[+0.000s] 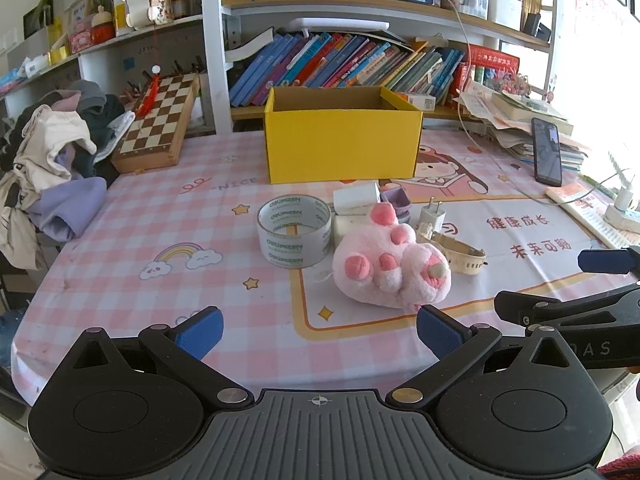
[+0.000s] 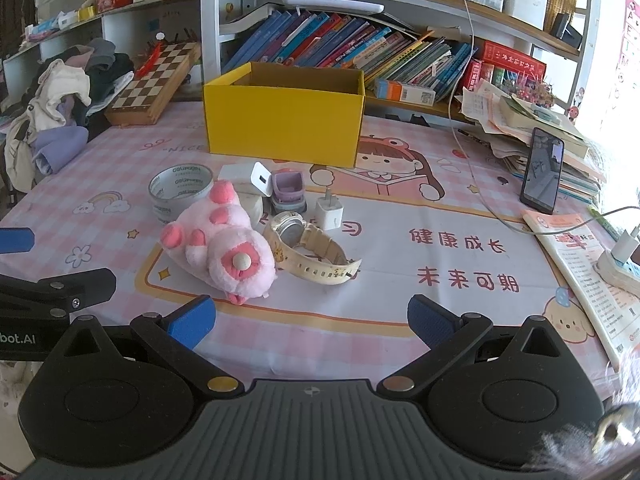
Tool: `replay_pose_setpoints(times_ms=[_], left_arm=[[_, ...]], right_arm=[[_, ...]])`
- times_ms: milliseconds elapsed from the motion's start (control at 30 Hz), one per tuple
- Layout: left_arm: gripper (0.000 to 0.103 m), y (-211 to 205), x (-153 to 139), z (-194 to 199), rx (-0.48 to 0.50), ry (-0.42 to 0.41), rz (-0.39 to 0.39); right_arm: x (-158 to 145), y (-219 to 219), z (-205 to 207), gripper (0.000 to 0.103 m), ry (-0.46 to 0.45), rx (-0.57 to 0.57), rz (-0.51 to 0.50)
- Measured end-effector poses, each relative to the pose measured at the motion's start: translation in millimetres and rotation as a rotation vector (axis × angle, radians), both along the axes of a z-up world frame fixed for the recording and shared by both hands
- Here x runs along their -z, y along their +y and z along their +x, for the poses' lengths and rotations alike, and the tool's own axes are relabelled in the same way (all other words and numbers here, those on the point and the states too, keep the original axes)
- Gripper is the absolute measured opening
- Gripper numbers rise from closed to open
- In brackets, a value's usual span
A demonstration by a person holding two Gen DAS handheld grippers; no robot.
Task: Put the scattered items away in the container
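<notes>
A yellow cardboard box [image 1: 342,142] [image 2: 282,120] stands open at the back of the table. In front of it lie a roll of clear tape [image 1: 294,230] [image 2: 180,192], a pink plush paw [image 1: 390,266] [image 2: 220,246], a cream wristwatch [image 1: 456,250] [image 2: 312,252], a white plug [image 1: 432,214] [image 2: 329,212], a small purple toy [image 1: 397,202] [image 2: 288,190] and white adapter blocks [image 1: 356,198] [image 2: 256,180]. My left gripper [image 1: 320,330] is open near the table's front, the plush just beyond it. My right gripper [image 2: 310,320] is open too, empty, short of the watch.
A chessboard box [image 1: 158,124] and a heap of clothes [image 1: 52,160] sit at the left. A propped phone [image 2: 542,172], stacked papers, a booklet [image 2: 580,276] and a power strip [image 2: 622,260] with cables crowd the right. Bookshelves rise behind the box.
</notes>
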State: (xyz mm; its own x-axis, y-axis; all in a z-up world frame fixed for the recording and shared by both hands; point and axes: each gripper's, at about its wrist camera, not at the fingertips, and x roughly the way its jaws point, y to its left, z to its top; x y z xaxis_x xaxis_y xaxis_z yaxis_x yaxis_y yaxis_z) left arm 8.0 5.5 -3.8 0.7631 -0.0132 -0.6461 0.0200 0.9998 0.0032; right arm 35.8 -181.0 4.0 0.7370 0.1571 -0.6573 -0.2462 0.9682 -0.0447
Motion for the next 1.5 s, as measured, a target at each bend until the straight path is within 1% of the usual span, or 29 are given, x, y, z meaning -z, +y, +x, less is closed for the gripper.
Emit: replay_pose_setpoints(times_ms=[800, 1000, 1233, 1500], left_arm=[[0.103, 3.7, -0.2, 2.6, 0.006, 0.000, -0.004], [0.103, 7.6, -0.9, 2.1, 0.008, -0.003, -0.025], [0.103, 6.3, 0.9, 6.0, 0.012, 0.008, -0.023], [0.103, 2.6, -0.3, 8.1, 0.031, 0.001, -0.007]], right_arm=[[1.7, 2.3, 4.1, 0.103, 0.002, -0.004, 0.002], [2.2, 3.4, 6.3, 0.103, 0.005, -0.004, 0.009], [2.8, 5.0, 7.3, 0.103, 0.008, -0.007, 0.001], [2.0, 1.6, 10.5, 0.103, 0.009, 0.003, 0.010]])
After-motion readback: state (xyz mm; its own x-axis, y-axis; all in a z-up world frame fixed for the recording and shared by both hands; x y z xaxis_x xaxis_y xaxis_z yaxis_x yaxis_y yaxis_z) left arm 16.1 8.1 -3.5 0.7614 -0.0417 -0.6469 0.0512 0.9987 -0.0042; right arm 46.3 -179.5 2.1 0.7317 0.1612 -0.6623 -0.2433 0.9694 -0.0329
